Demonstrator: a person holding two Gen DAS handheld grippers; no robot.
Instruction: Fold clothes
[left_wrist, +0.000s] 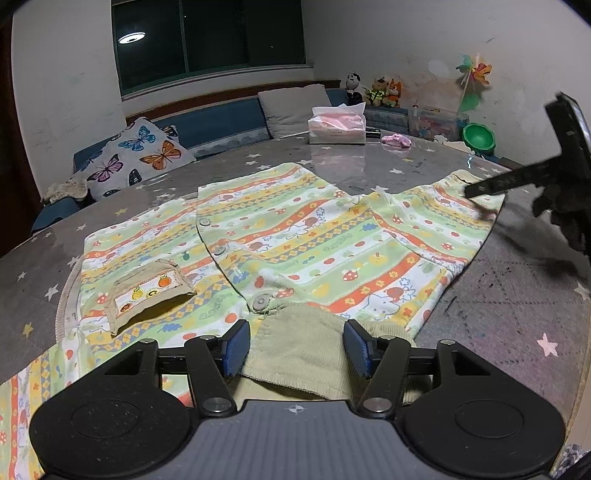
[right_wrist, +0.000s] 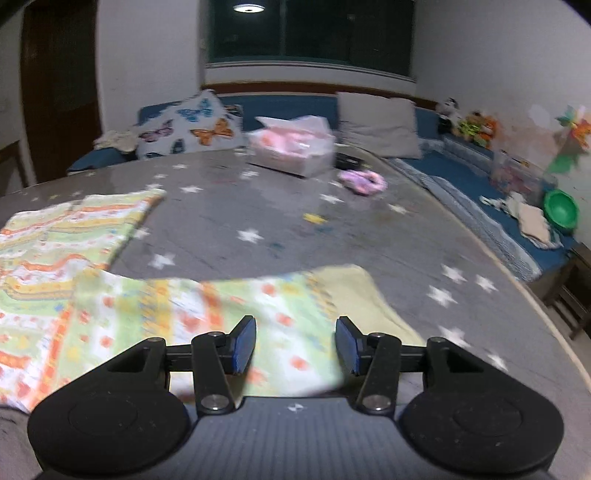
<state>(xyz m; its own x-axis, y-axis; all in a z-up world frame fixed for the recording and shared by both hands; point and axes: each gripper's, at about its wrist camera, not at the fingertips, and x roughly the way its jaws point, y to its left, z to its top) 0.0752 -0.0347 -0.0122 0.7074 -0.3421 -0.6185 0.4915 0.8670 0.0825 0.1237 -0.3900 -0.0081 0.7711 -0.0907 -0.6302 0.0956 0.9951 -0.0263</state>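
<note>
Jacket lies spread flat on the table. Left tongs stand open over its collar; right tongs stand open above one sleeve. Probably sleeve folding; next needs a firm grip on the cuff.

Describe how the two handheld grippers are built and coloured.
Both match: the left gripper and right gripper each have black linkage arms with silver pivot screws, blue ribbed finger pads, two round black side discs and a grey ribbed body with a small crosshair mark.

You see a soft printed cotton garment with ribbed collar, lying on a glossy, star-patterned tabletop.
</note>
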